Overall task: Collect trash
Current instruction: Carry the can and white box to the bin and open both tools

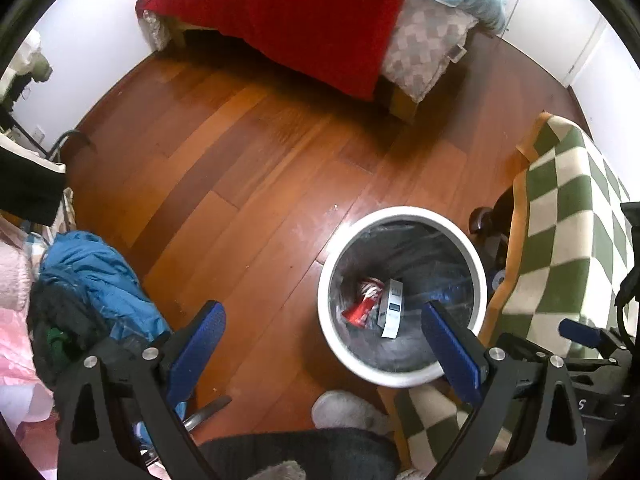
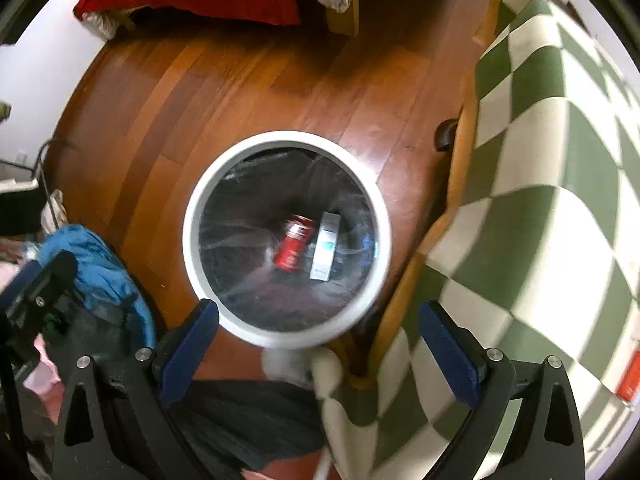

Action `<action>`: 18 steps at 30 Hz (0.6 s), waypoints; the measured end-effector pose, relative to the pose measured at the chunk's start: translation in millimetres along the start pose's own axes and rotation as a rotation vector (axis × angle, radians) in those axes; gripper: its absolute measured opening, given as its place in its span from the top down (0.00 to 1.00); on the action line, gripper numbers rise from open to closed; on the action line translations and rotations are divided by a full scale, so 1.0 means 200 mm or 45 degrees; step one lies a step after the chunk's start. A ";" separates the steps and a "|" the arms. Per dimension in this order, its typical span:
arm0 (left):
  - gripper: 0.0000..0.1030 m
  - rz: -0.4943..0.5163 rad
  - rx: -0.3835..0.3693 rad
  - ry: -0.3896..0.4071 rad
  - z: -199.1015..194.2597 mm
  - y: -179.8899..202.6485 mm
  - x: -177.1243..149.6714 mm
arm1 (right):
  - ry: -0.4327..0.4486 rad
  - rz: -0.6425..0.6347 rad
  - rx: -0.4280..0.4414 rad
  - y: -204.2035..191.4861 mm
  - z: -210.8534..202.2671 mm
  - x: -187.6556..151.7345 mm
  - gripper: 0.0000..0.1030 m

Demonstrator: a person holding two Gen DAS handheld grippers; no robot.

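**Both grippers spread wide above the bin**

The right gripper [image 2: 320, 344] is held released, nothing in it — the white bin [image 2: 208, 204] lies at its 12 o'clock. A red can [image 2: 295, 242] and a white box [image 2: 325, 246] are seen inside. The left gripper [image 1: 322, 340] is likewise empty — the bin [image 1: 476, 256] sits at 1 o'clock.

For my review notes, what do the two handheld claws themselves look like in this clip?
Both look identical. The left claw and the right claw each have two flat blue textured finger pads on matte black angular arms with triangular cut-outs and round silver pivot bolts. No cables or sleeves show clearly; white marks on nearby black gear can't be read.
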State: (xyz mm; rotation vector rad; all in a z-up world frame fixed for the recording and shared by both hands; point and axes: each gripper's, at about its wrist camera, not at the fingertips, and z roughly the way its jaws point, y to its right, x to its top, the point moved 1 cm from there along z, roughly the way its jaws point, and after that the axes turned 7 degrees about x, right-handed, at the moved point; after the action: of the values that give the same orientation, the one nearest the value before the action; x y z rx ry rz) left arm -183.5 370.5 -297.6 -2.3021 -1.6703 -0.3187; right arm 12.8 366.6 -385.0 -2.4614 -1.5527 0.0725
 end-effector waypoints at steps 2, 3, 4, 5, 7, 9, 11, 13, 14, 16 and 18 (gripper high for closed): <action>0.03 0.011 0.007 0.010 -0.06 0.01 -0.03 | 0.016 -0.023 -0.032 -0.01 -0.05 -0.06 0.02; 0.03 0.014 0.001 0.014 -0.07 0.02 -0.05 | 0.026 -0.024 -0.030 -0.02 -0.08 -0.09 0.02; 0.03 0.014 0.000 0.018 -0.10 0.01 -0.06 | 0.030 -0.026 -0.026 -0.01 -0.10 -0.11 0.02; 0.03 0.019 0.002 0.022 -0.13 0.02 -0.07 | 0.035 -0.029 -0.026 -0.01 -0.13 -0.13 0.02; 0.03 0.027 0.008 0.038 -0.18 0.02 -0.09 | 0.053 -0.028 -0.010 0.00 -0.18 -0.17 0.02; 0.03 0.032 0.014 0.053 -0.23 0.03 -0.11 | 0.071 -0.028 0.003 0.01 -0.23 -0.21 0.02; 0.03 0.035 0.018 0.066 -0.27 0.03 -0.13 | 0.091 -0.035 0.013 0.00 -0.28 -0.24 0.02; 0.03 0.035 0.021 0.084 -0.33 0.03 -0.14 | 0.111 -0.040 0.030 0.01 -0.35 -0.27 0.02; 0.03 0.032 0.018 0.093 -0.37 0.02 -0.15 | 0.124 -0.045 0.041 0.00 -0.39 -0.28 0.02; 0.03 0.029 0.019 0.106 -0.43 0.03 -0.17 | 0.153 -0.053 0.055 0.00 -0.45 -0.32 0.02; 0.03 0.026 0.008 0.128 -0.52 0.03 -0.19 | 0.177 -0.058 0.081 0.01 -0.52 -0.35 0.02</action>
State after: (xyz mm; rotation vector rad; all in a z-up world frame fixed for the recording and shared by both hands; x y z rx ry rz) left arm -191.7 299.0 -214.3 -2.2578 -1.5961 -0.4169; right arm 0.2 286.1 -289.4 -2.3285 -1.5224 -0.0554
